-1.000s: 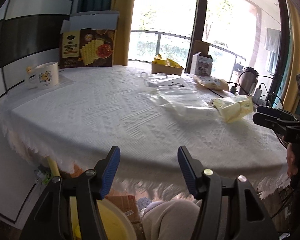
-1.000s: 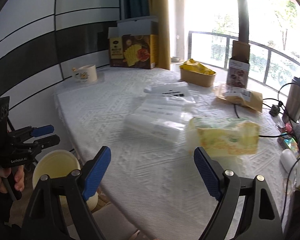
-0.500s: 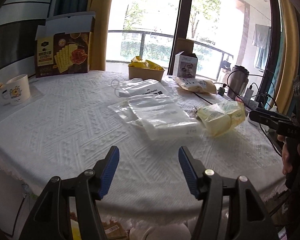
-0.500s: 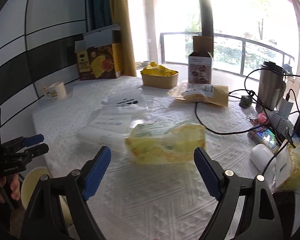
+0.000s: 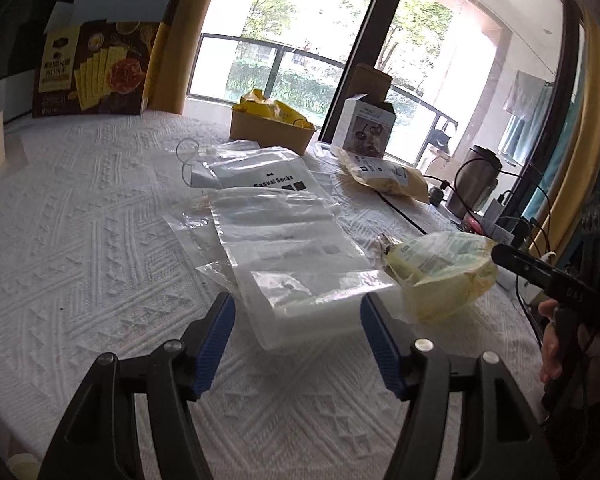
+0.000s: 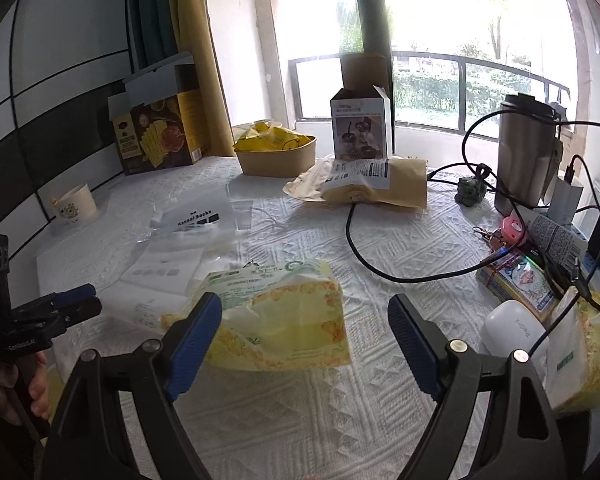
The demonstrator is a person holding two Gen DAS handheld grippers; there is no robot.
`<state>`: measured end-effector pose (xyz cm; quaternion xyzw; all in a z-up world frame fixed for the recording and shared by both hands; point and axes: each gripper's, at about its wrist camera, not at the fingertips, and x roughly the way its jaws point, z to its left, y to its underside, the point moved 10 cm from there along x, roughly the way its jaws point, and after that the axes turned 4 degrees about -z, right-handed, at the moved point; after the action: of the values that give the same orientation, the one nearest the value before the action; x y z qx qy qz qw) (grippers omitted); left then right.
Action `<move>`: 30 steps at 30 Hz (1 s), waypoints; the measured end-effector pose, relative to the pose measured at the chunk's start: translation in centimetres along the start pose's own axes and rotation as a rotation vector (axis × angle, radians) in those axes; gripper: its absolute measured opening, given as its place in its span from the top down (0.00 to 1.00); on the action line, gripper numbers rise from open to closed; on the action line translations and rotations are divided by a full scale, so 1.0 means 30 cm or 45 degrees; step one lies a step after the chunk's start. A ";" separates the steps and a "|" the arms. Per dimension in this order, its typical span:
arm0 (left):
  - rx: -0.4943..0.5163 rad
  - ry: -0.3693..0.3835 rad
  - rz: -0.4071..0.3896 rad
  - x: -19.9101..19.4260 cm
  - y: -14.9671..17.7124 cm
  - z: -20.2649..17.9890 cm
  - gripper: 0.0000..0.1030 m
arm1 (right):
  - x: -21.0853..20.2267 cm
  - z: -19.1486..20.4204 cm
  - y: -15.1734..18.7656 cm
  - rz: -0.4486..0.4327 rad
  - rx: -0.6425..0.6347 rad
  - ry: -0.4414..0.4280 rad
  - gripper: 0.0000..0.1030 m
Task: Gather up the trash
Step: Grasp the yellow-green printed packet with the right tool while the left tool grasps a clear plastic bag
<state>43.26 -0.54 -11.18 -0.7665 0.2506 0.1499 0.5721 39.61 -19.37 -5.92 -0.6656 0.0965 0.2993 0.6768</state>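
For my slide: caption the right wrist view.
Open right gripper hovers before a crumpled yellow tissue pack on the white tablecloth.

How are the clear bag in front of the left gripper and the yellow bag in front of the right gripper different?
The clear bag is see-through and lies flat; the yellow bag is opaque, printed and puffed up. The clear bag overlaps other clear bags; the yellow bag lies beside that pile. Both rest on the white tablecloth, ungripped.

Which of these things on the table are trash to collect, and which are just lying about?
Likely trash:
- clear plastic bags
- yellow tissue wrapper
- "Casual Socks" bag

Probably just lying about:
- paper cup
- cracker box
- steel tumbler
- black cable
- keys
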 end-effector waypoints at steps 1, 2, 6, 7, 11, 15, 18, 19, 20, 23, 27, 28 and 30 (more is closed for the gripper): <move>0.016 -0.030 0.002 0.010 0.000 0.005 0.36 | 0.005 -0.001 -0.001 -0.002 0.005 -0.003 0.18; 0.048 -0.064 0.004 0.021 0.001 0.008 0.36 | 0.013 -0.003 -0.003 -0.003 0.013 -0.011 0.18; 0.043 -0.038 0.034 0.046 0.011 0.000 0.35 | 0.032 -0.004 -0.004 -0.001 0.033 -0.030 0.14; 0.032 -0.013 0.041 0.047 0.014 -0.006 0.35 | 0.038 -0.003 -0.001 0.005 0.036 -0.031 0.14; -0.055 0.067 0.092 0.060 0.032 -0.008 0.35 | 0.061 -0.004 0.015 0.045 0.050 -0.048 0.14; -0.084 0.078 0.088 0.060 0.043 -0.011 0.35 | 0.073 -0.001 0.025 0.072 0.060 -0.058 0.14; -0.096 0.070 0.090 0.060 0.045 -0.013 0.35 | 0.074 -0.008 0.029 0.079 0.079 -0.058 0.14; -0.093 0.069 0.093 0.059 0.047 -0.018 0.35 | 0.075 -0.011 0.030 0.081 0.084 -0.053 0.14; -0.089 0.073 0.095 0.057 0.048 -0.021 0.35 | 0.076 -0.013 0.032 0.084 0.088 -0.049 0.14; -0.059 0.087 0.091 0.046 0.052 -0.049 0.45 | 0.077 -0.010 0.036 0.094 0.089 -0.050 0.17; -0.034 0.093 0.101 0.038 0.062 -0.068 0.66 | 0.084 0.006 0.046 0.120 0.070 -0.057 0.40; -0.030 0.090 0.101 0.036 0.064 -0.071 0.68 | 0.085 0.008 0.046 0.122 0.066 -0.060 0.45; -0.034 0.090 0.088 0.029 0.058 -0.072 0.72 | 0.084 0.012 0.048 0.123 0.060 -0.062 0.50</move>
<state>42.89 -3.15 -12.38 -0.7698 0.2949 0.1459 0.5470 40.78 -18.43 -8.43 -0.6365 0.1189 0.3453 0.6793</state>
